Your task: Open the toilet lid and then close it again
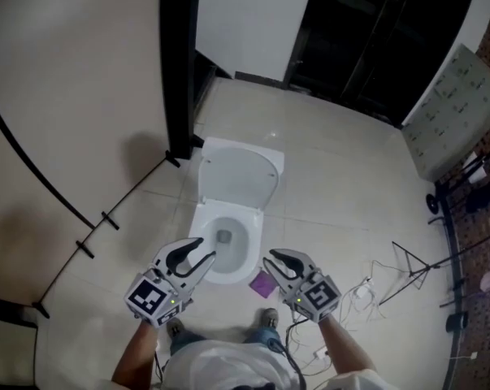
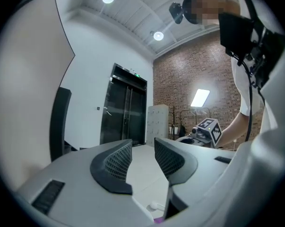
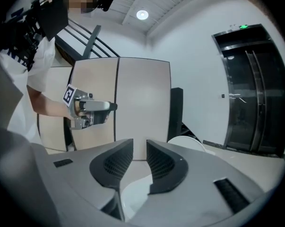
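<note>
The left gripper (image 1: 205, 249) and right gripper (image 1: 271, 255) are held forward side by side, tips angled toward each other, on the left forearm (image 1: 137, 357) and right forearm (image 1: 342, 345). The left jaws are set apart, empty; the right jaws are parted narrowly, nothing gripped.

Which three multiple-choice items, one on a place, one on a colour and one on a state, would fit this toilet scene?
1. Where does the purple item lie?
A. on the floor beside the bowl
B. in the water
C. on a shelf
2. What colour is the toilet?
A. black
B. white
C. brown
3. How is the toilet lid?
A. shut
B. taken off
C. raised

Key: 1 A, it rests on the tiles next to the bowl. 2 B, bowl and lid are both white. 3 C, the lid stands up and the bowl is uncovered.
</note>
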`<state>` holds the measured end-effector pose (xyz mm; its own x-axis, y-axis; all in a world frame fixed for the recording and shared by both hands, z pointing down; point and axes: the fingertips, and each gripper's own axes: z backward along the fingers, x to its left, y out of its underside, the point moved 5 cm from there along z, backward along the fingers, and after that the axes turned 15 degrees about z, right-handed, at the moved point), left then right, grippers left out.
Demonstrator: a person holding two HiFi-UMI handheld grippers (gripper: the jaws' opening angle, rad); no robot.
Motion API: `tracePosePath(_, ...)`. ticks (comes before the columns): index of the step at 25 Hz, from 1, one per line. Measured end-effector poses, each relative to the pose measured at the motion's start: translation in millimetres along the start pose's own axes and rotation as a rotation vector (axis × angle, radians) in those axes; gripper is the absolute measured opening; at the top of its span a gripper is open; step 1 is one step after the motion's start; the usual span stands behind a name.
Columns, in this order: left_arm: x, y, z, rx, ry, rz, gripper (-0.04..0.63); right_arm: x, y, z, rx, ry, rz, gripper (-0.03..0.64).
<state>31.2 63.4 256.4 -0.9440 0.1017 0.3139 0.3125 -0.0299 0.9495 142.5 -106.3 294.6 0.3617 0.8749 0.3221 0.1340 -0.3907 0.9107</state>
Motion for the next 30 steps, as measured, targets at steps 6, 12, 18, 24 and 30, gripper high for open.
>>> tracePosePath(6, -39.7, 38.8, -72.6, -0.061, -0.232, 0.089, 0.146, -73.6, 57.4, 50.0, -0.016, -0.161, 0.065, 0.092)
tracePosePath(12, -76.1, 56.6, -124.2, -0.041, -0.309, 0.108, 0.146, -133.1, 100.9, 75.1, -0.019, -0.225, 0.049, 0.092)
tracePosePath(18, -73.9, 77.9, -145.8, 0.0, -0.319, 0.111, 0.146, -151.6, 146.7, 65.9, -0.012, -0.171, -0.043, 0.092)
tracePosePath(24, -54.6, 104.0, -165.2, 0.025, -0.305, 0.09, 0.146, -174.4, 207.8, 33.9, 0.009, -0.126, -0.125, 0.092)
tracePosePath(30, -10.1, 150.7, -203.4, 0.068, -0.254, 0.057, 0.146, -217.0, 301.1, -44.1, 0.005, -0.159, -0.217, 0.092)
